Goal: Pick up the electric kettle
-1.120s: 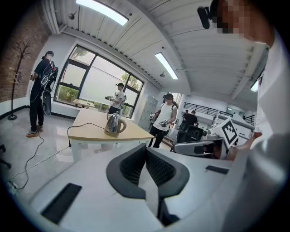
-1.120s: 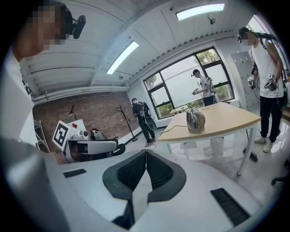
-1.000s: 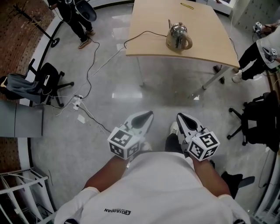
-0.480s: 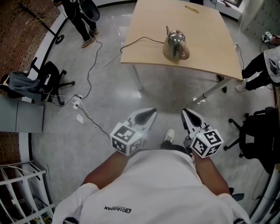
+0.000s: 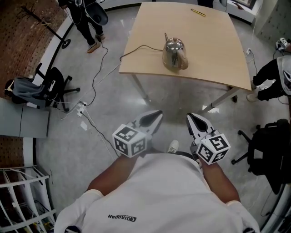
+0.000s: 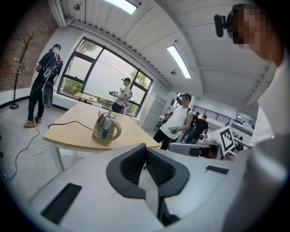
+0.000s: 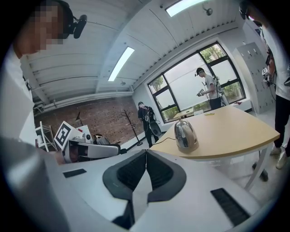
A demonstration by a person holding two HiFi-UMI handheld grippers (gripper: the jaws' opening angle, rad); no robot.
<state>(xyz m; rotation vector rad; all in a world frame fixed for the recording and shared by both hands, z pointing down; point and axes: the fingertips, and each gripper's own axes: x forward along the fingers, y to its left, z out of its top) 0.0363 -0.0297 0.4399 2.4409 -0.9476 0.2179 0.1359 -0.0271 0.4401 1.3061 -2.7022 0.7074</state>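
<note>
Kettle (image 5: pixel 174 53) stands upright on bench (image 5: pixel 209 50), nr its front edge, handle on near-right side. Black cord (image 5: pixel 136 47) runs from it across bench top & off the left edge. Left tongs (image 5: pixel 157 113) & right tongs (image 5: pixel 189 116) both clenched, nothing betw jaws, side by side over the floor, well short of bench, tips twd kettle. Yellow pen (image 5: pixel 197 12) lies nr far edge.

A shiny steel electric kettle (image 5: pixel 174 53) stands upright on the wooden table (image 5: pixel 213 45). Its tan handle faces the near edge (cord trailing off the left side).
</note>
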